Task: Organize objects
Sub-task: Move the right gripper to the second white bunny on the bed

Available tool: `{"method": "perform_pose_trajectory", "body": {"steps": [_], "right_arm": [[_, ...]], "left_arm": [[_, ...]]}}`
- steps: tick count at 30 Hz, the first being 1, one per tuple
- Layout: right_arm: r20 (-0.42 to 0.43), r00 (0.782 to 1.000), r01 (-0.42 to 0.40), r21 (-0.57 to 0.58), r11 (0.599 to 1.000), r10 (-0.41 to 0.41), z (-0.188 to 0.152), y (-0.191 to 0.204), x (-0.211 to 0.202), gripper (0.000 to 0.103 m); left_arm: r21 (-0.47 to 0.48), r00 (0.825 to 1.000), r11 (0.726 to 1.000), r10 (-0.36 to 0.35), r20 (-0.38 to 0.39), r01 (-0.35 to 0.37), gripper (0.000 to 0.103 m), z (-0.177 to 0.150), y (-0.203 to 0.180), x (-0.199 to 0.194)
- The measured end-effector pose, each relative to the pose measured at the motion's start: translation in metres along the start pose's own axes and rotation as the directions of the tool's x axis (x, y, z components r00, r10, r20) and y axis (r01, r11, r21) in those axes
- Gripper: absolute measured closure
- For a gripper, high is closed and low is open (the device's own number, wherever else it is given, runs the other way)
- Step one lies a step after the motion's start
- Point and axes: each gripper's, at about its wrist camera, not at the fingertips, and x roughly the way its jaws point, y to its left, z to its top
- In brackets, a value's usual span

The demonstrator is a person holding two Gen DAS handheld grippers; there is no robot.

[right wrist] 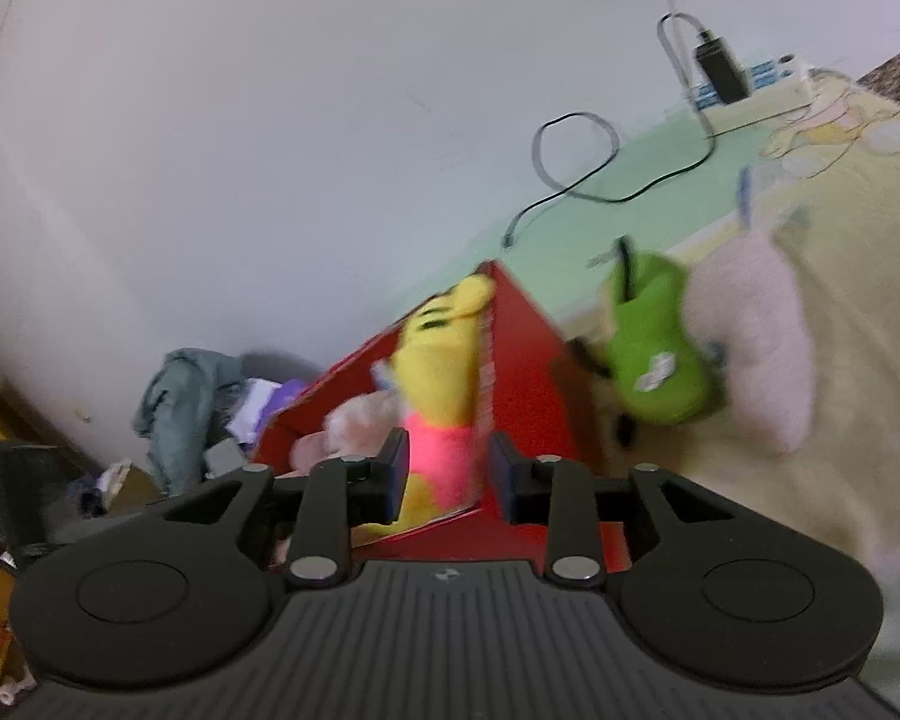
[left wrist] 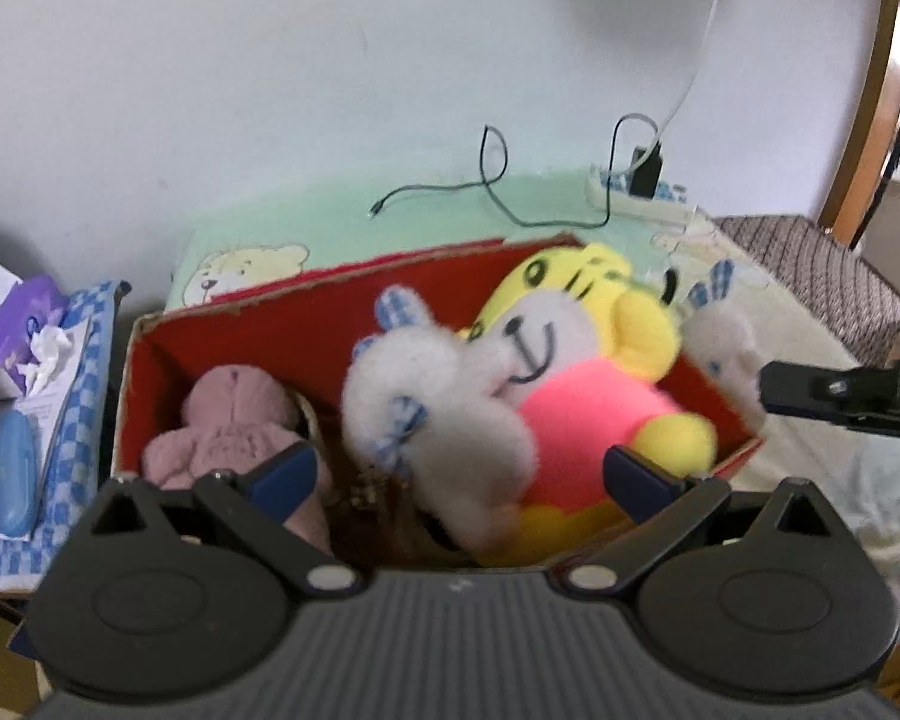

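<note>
A cardboard box with a red lining (left wrist: pixel 306 324) stands on the bed. In it lie a pink plush (left wrist: pixel 228 420), a white bunny with blue checked ears (left wrist: pixel 432 408) and a yellow tiger plush in a pink shirt (left wrist: pixel 576 360). My left gripper (left wrist: pixel 462 477) hovers wide open over the box, holding nothing. Another white plush (left wrist: pixel 720 348) lies outside the box's right wall, with my right gripper (left wrist: pixel 774 387) beside it. In the right wrist view my right gripper (right wrist: pixel 450 474) has its jaws a little apart and empty, with the tiger (right wrist: pixel 438 372) beyond. A green plush (right wrist: pixel 654 354) and the white plush (right wrist: pixel 750 354) lie to the right.
A power strip with a black charger (left wrist: pixel 645 180) and a loose black cable (left wrist: pixel 492 180) lie by the wall on the green sheet. A side table with a blue checked cloth (left wrist: pixel 84 360), tissues and a blue case (left wrist: pixel 12 480) stands left of the box. Clothes (right wrist: pixel 180 396) are piled beyond.
</note>
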Motion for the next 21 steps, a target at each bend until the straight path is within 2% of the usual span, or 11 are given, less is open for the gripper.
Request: {"method": "perform_pose_trajectory", "body": {"steps": [3,5,9,13,19,21], "right_arm": [[0.005,1.0,0.028,0.033,0.999,-0.029,0.009,-0.02,-0.005,0.069],[0.009,0.997,0.077,0.037,0.996,-0.078,0.016,-0.035,-0.009,0.067],[0.005,0.982,0.19,-0.001,0.982,-0.19,0.027,-0.055,-0.012,0.065],[-0.027,0.964,0.263,-0.017,0.965,-0.264,0.041,-0.076,-0.004,0.059],[-0.074,0.961,0.26,-0.092,0.961,-0.267,0.057,-0.089,0.02,0.047],[-0.099,0.959,0.254,-0.103,0.962,-0.264,0.062,-0.095,0.033,0.047]], "left_arm": [[0.004,0.999,1.0,-0.026,0.028,0.026,0.002,0.006,-0.02,-0.011],[0.012,0.997,0.998,-0.063,0.032,0.063,0.002,0.009,-0.039,-0.012],[0.055,0.99,0.989,-0.138,0.021,0.137,0.003,0.01,-0.082,-0.008],[0.102,0.982,0.977,-0.188,-0.007,0.188,0.003,0.009,-0.126,0.002],[0.13,0.978,0.97,-0.201,-0.051,0.206,0.003,0.005,-0.171,0.019],[0.133,0.979,0.971,-0.192,-0.065,0.2,0.003,0.004,-0.183,0.025]]}}
